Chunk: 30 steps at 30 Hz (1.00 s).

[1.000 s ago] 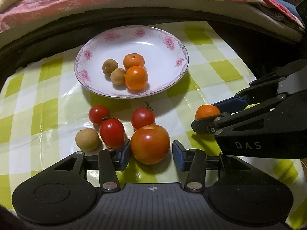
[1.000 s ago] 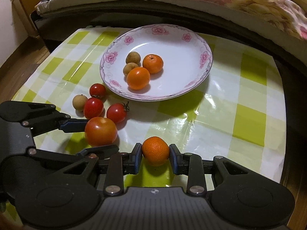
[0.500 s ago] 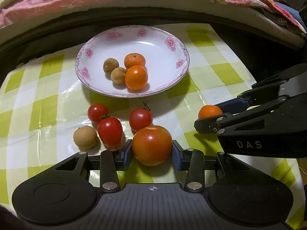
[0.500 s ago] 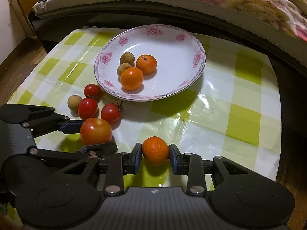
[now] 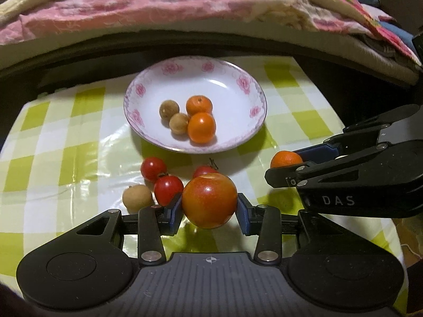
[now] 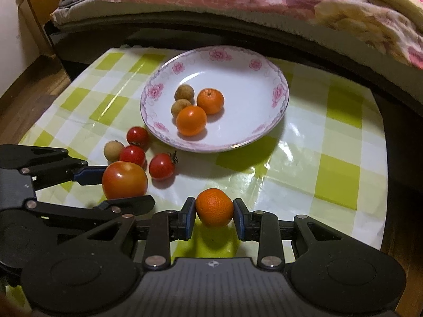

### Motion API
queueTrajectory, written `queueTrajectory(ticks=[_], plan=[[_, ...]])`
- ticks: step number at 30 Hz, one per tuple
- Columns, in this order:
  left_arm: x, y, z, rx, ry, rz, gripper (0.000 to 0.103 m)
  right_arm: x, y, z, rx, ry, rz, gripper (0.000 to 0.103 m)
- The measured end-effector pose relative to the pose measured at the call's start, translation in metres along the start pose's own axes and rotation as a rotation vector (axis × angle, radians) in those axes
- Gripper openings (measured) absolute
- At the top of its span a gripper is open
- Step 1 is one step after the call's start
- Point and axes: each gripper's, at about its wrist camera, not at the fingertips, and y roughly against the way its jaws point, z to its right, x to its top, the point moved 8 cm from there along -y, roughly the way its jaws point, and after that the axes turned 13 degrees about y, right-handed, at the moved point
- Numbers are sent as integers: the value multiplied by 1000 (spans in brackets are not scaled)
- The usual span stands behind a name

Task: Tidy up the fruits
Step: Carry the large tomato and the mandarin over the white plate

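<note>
2 fruits gripped, open checked counter [image 6: 341, 185] right of the plate [image 6: 264, 134].
Left hand-held gripper [image 5: 209, 212] clamps the large tomato [image 5: 209, 200], right hand-held gripper [image 6: 214, 215] the mandarin [image 6: 214, 210]; 3 cherry tomatoes [image 6: 161, 166] loose.

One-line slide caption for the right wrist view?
Right gripper holds a mandarin, left gripper a large tomato, near the floral plate.

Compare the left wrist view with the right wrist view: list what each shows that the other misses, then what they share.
Only the left wrist view shows the left gripper head-on, pads against the big tomato, plus blue bedding at far right.

Only the right wrist view shows the right gripper head-on, clamping a mandarin, plus wooden floor and a wooden cabinet.

Both show the plate holding two mandarins and two longans, three cherry tomatoes and a loose longan.
</note>
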Motion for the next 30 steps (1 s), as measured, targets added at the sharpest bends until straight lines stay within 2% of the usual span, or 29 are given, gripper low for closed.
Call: queueTrajectory(ticks=[11, 17, 30], plan=[[12, 5, 0, 13, 7, 38, 50, 16, 11, 4, -9, -17, 43, 36], [34, 6, -3, 29, 15, 74, 49, 30, 15, 9, -26, -28, 70, 36], [63, -18, -13, 68, 45, 85, 49, 61, 1, 34, -57, -88, 95, 36]])
